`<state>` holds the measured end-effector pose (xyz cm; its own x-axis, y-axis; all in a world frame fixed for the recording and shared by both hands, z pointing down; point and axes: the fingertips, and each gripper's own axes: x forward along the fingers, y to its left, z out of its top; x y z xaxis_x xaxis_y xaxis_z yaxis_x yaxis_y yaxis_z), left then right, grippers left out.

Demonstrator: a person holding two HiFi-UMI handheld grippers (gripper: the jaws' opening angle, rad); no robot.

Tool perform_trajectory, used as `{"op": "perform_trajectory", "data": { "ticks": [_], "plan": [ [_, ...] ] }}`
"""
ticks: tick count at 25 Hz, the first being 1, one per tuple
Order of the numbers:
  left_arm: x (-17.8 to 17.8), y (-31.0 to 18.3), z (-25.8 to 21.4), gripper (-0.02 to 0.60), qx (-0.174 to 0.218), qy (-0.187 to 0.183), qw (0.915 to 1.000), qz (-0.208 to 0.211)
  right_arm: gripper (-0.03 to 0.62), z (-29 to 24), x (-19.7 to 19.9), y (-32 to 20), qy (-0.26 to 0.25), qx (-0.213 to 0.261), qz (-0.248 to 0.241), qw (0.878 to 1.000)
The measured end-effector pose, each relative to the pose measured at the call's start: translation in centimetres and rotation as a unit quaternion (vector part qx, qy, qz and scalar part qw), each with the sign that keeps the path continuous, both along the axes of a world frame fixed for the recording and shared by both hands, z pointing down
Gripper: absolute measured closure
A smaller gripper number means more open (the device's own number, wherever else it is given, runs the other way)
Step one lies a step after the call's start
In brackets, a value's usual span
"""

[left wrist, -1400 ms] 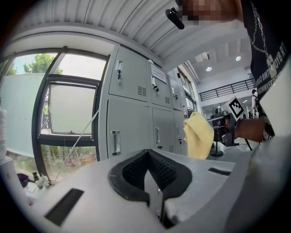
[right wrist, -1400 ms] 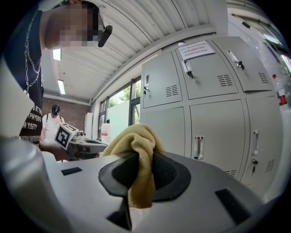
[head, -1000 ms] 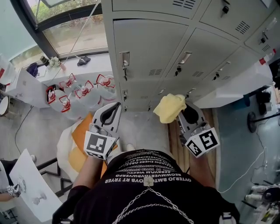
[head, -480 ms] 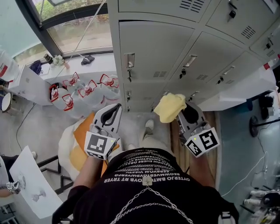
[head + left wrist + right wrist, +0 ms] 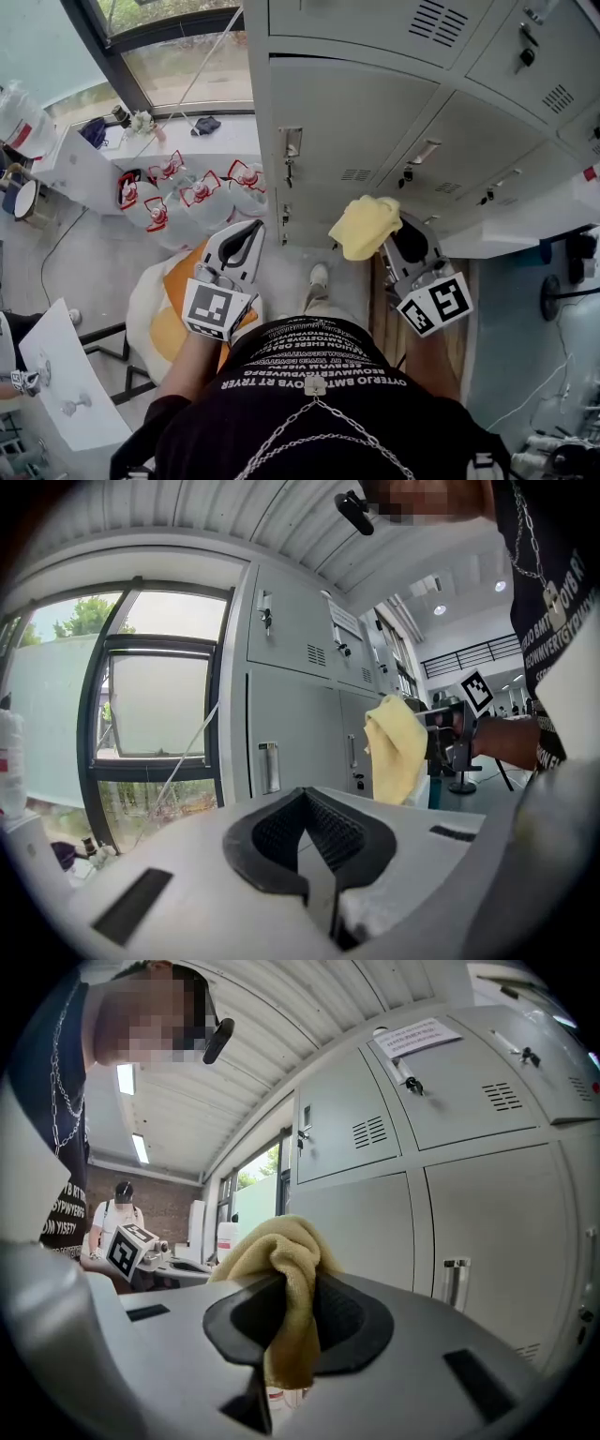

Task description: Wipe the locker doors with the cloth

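Observation:
Grey locker doors with handles and vents fill the upper head view and stand ahead in both gripper views. A yellow cloth is bunched in my right gripper, which is shut on it and held short of the lockers' lower row. In the right gripper view the cloth hangs between the pads of that gripper. My left gripper is shut with nothing in it, held to the left and apart from the doors. From the left gripper I see the cloth off to the right.
Several water jugs with red caps stand on the floor under the window, left of the lockers. An orange and white bag lies beside my left leg. A white bench runs along the right. A person stands far behind.
The head view has drawn nearer to the lockers, which now sit lower and larger in frame. A foot has come forward. Both grippers keep nearly the same places, the cloth still held.

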<state>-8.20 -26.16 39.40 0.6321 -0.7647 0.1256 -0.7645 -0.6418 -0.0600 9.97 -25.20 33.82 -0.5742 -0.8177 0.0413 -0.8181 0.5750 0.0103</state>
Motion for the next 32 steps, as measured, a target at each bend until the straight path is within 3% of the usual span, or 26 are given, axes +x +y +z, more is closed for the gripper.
{"op": "perform_trajectory", "data": {
  "ticks": [15, 32],
  "plan": [
    [1.5, -4.2, 1.1, 0.577, -0.017, 0.003, 0.9996, -0.021, 0.53, -3.4, -1.9, -7.5, 0.007, 0.034, -0.062, 0.997],
    [0.0, -4.7, 1.8, 0.577, -0.016, 0.001, 0.9986, -0.051, 0.53, -9.3, -8.7, -11.7, 0.03, 0.095, -0.128, 0.987]
  ]
}}
